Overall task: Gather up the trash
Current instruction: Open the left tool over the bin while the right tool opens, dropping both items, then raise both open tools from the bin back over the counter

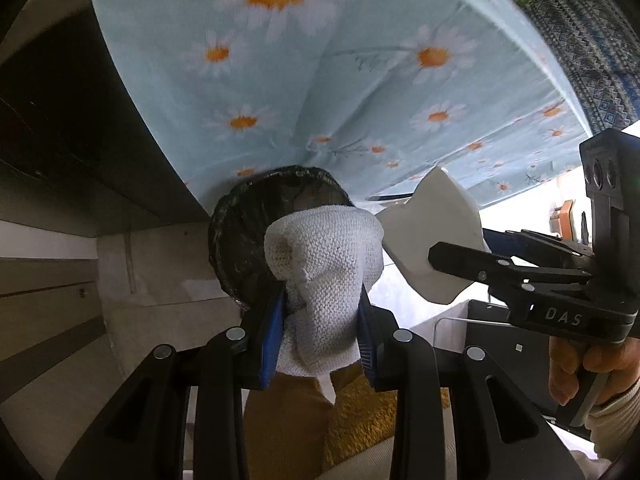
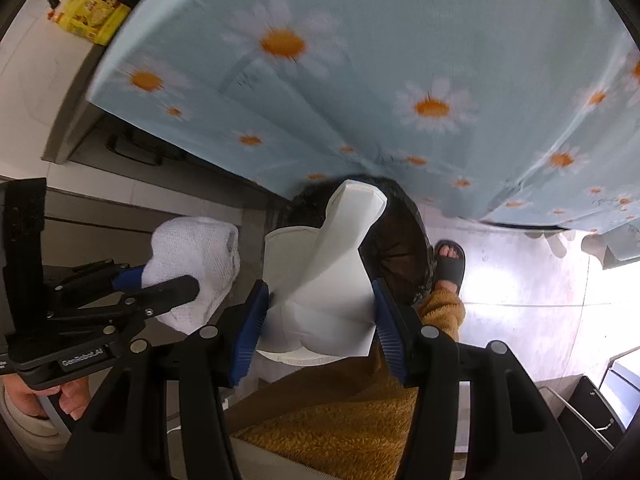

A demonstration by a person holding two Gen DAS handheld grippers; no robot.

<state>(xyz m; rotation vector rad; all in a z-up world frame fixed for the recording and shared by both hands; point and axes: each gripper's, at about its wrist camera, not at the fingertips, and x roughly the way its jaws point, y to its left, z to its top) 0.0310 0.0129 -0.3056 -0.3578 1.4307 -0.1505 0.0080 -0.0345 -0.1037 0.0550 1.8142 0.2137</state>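
My left gripper [image 1: 322, 312] is shut on a white knitted cloth wad [image 1: 324, 264], held just above a round bin lined with a black bag [image 1: 240, 240]. My right gripper [image 2: 320, 312] is shut on a crumpled white paper cup [image 2: 332, 272], also above the black-lined bin [image 2: 400, 248]. In the left wrist view the right gripper [image 1: 440, 258] holds the paper cup [image 1: 432, 224] to the right of the cloth. In the right wrist view the left gripper [image 2: 176, 284] holds the cloth [image 2: 192, 256] to the left of the paper cup.
A table with a light-blue daisy tablecloth [image 1: 340, 80] hangs just beyond the bin. My mustard trousers [image 2: 340, 420] and a sandalled foot [image 2: 450, 264] are below. A yellow bag [image 2: 88, 16] lies on the floor far left. Black cases [image 2: 592, 408] stand at the lower right.
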